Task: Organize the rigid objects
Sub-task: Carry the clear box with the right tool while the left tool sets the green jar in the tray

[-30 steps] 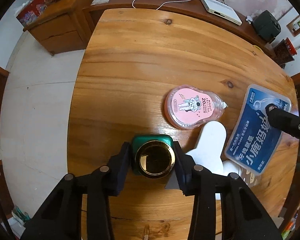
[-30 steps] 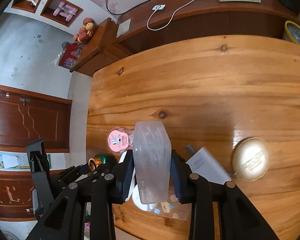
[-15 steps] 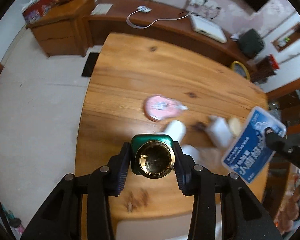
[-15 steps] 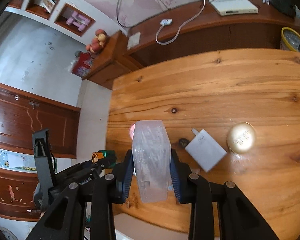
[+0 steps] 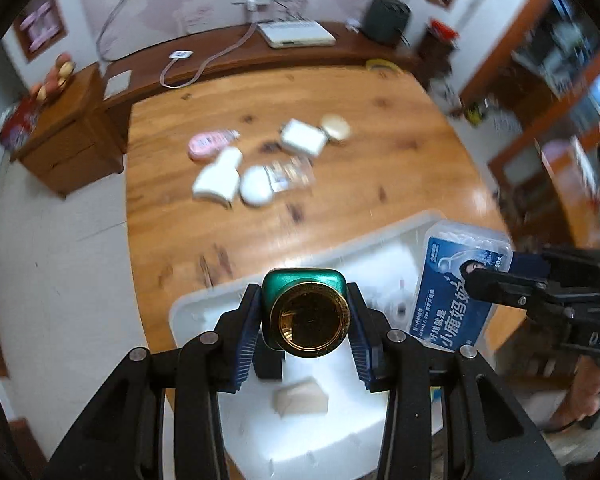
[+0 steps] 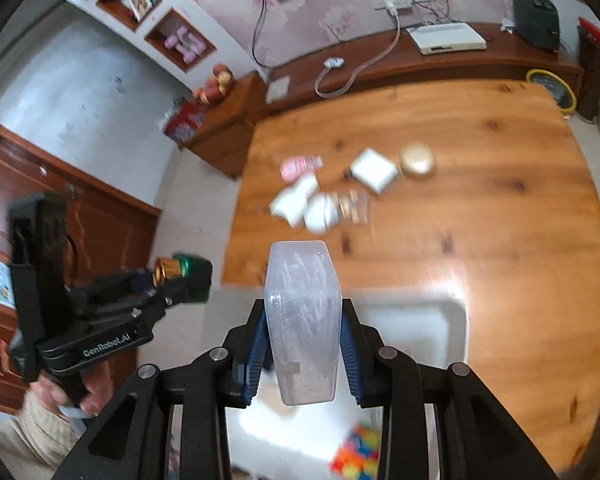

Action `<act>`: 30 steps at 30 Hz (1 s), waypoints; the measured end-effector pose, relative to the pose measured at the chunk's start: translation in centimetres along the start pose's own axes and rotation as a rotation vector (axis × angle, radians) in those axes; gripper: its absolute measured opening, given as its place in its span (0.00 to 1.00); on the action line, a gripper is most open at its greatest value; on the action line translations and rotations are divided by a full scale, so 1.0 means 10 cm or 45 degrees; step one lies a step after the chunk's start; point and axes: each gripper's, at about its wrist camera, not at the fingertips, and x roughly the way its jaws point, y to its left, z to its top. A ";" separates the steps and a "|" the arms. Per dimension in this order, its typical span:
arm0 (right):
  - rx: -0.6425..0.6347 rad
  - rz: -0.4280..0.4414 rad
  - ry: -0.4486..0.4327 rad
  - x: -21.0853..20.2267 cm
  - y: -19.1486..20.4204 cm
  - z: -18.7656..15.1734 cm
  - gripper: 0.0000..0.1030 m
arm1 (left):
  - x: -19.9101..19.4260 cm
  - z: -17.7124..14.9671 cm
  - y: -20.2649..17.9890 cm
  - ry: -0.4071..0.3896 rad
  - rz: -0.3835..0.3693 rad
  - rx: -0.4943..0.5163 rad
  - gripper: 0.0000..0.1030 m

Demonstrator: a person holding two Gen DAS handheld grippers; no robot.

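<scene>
Closest to the viewer, the left gripper is clamped on a green bottle with a gold cap, its blue-padded jaws pressing both sides of the body, the cap facing the camera. Beside it, the right gripper is clamped the same way on a clear plastic floss-pick box, which in the left wrist view shows a blue printed label. Both objects hang in the air above a white plastic bin that sits at the near edge of the wooden table. Inside the bin a few things already lie — a small pale block and a multicoloured cube-like item — though blur makes them hard to identify. Farther out, near the middle of the table, a loose cluster is still unsorted: a pink tape dispenser, a white curved piece, a white round case, a clear packet, a white square adapter and a gold round compact. By this layout the job looks partly done — some items are binned, two are held ready to drop in, and about six wait on the table. Beyond the table stands a dark wooden sideboard with a white router-like box and cables.
</scene>
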 end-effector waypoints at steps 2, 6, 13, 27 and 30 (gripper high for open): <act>-0.015 -0.048 0.030 0.04 0.04 -0.23 0.33 | 0.09 -0.12 -0.09 0.029 0.020 0.047 0.43; -0.036 -0.144 0.088 0.20 0.05 -0.63 0.33 | 0.30 -0.32 -0.22 0.078 0.063 0.103 0.43; -0.032 -0.207 0.195 0.47 -0.03 -0.99 0.34 | 0.73 -0.61 -0.33 0.202 0.123 0.163 0.43; -0.143 -0.435 0.234 0.60 0.18 -1.18 0.65 | 0.74 -0.78 -0.27 0.216 0.156 0.165 0.59; -0.158 -0.470 0.207 0.54 0.21 -1.18 0.65 | 0.63 -0.75 -0.28 0.158 0.151 0.161 0.78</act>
